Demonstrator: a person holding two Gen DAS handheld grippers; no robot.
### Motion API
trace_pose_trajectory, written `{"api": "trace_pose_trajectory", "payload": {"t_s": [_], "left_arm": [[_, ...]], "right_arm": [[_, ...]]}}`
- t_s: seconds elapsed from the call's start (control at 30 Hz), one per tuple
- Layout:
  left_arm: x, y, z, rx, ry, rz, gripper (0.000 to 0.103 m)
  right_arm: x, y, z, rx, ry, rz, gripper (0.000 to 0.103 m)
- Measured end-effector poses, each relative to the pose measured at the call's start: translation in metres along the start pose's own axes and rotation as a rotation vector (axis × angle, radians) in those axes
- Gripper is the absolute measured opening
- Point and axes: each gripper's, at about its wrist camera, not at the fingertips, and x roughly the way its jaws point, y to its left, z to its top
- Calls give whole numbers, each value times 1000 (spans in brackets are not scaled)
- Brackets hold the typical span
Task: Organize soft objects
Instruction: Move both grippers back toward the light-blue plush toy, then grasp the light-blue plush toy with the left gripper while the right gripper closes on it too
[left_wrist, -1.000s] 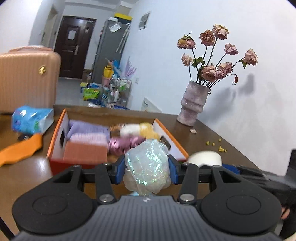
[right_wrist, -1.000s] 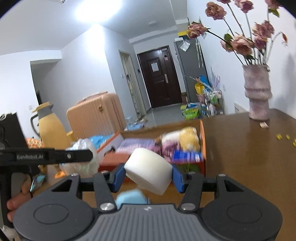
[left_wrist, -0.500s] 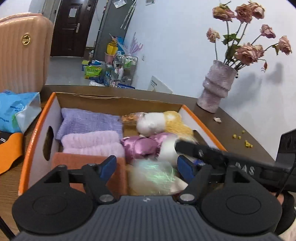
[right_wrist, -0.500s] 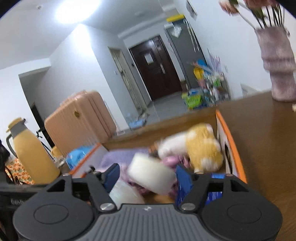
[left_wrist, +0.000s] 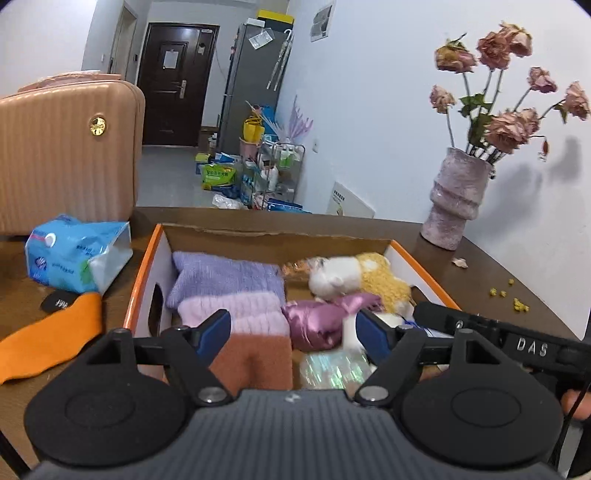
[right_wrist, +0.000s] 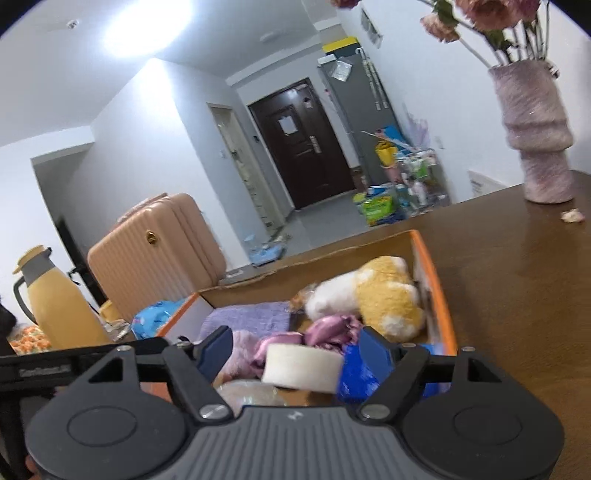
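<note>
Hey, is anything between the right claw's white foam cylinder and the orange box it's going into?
Nothing visible blocks it. The white foam cylinder sits between the opening jaws of the right claw, already inside the walls of the orange box, directly over the purple satin pouch and the blue packet already packed there.

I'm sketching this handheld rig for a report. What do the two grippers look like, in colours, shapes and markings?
The left gripper and the right gripper look alike: a grey ribbed body, two round black discs, black angled linkage arms with silver screws, and blue finger pads. Seen from the left wrist, the right unit's black bar carries raised letters "DAS".
</note>
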Motion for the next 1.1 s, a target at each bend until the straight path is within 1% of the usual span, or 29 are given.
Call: {"api": "trace_pose_trajectory", "payload": {"t_s": [0.07,0.17,0.3,0.4,0.47,0.57,0.7,0.8,0.97,1.1], "left_arm": [[-15,-4,-7,14,11,9,77],[-46,-8,-24,11,5,23,78],[-97,-14,-50,-2,-18,21,80],[-136,-23,-75,-9,-44,21,82],[-158,-29,-95,-4,-43,16,83],[-184,-42,-124,5,-40,31,83],[-205,-53,-152,11,-17,20,83],[-215,-58,-166,11,-7,20,83],[-226,-64,-169,18,-22,6,83],[-222,-65,-168,10,-15,-8,83]], "right_arm": [[-17,5,-1,-12,10,-16,75],[-53,15,-6,-78,3,-53,75],[-105,31,-21,-141,5,-69,75],[-144,43,-43,-189,10,-75,75],[-167,47,-60,-200,13,-73,75],[-200,52,-83,-195,17,-74,75],[-229,56,-108,-183,34,-67,75],[-243,62,-120,-204,40,-78,75],[-259,68,-130,-207,29,-64,75],[-259,68,-130,-204,33,-61,75]]}}
